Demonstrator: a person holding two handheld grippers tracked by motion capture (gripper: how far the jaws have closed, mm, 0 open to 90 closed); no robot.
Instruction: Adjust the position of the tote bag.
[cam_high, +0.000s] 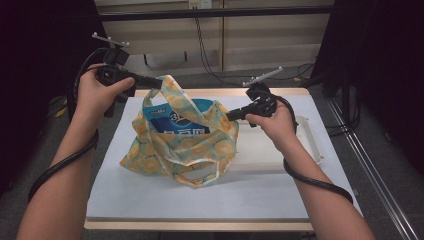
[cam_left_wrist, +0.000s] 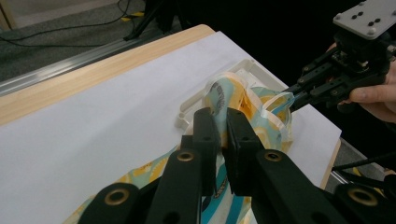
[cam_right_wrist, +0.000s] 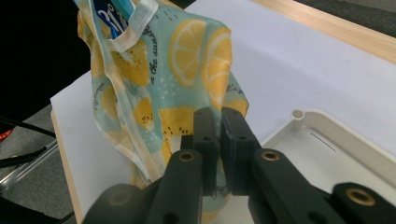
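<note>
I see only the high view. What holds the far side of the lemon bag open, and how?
Observer: The left gripper is shut on the lemon bag, pinching its rim between both pads.
Operator: And the right one, does it grip cloth too?
Observer: Yes. The right gripper is shut on the bag's fabric, just beside the white tray.
Operator: What is printed on the bag?
Observer: Lemon slices and small dark script; the right gripper view also shows a blue package sticking out of the top.
</note>
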